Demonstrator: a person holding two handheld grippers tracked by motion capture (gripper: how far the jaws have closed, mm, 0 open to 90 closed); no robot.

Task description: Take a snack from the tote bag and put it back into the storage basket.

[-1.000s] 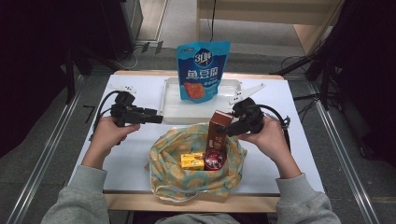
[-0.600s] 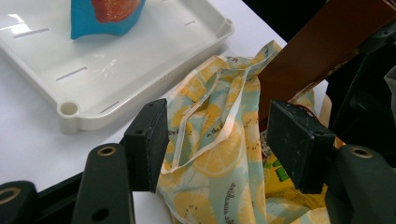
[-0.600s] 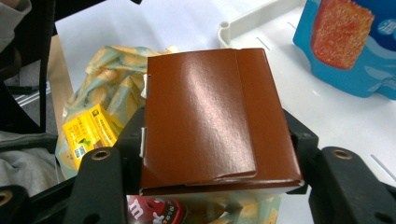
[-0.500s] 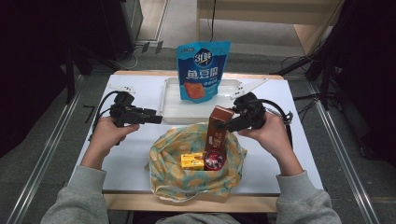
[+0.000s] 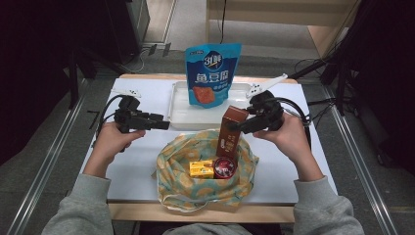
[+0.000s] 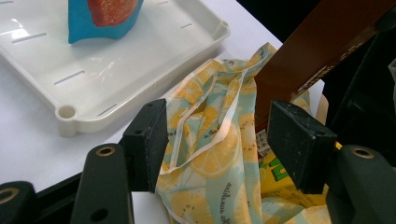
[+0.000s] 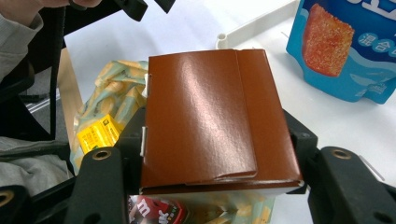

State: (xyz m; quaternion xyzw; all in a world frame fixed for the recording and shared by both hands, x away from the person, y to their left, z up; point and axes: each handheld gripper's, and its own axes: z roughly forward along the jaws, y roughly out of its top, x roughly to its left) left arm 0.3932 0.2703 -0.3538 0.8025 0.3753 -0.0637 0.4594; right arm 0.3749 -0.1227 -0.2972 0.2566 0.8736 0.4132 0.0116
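Note:
A tall brown carton stands upright over a lemon-print cloth bag, its foot still inside the bag's mouth. My right gripper is shut on the carton near its top; in the right gripper view both jaws of the right gripper press the sides of the carton. A yellow box and a red round tin lie in the bag. Left of the bag, my left gripper hangs open and level. In the left gripper view, the left gripper faces the bag's rim with nothing gripped.
A white tray lies behind the bag with a blue snack pouch standing in it. Two small white plastic pieces lie near the table's far corners. Cables trail from both grippers. The table's front edge runs just below the bag.
My right gripper has lifted the brown carton a little higher out of the bag. The left gripper has stayed where it was.

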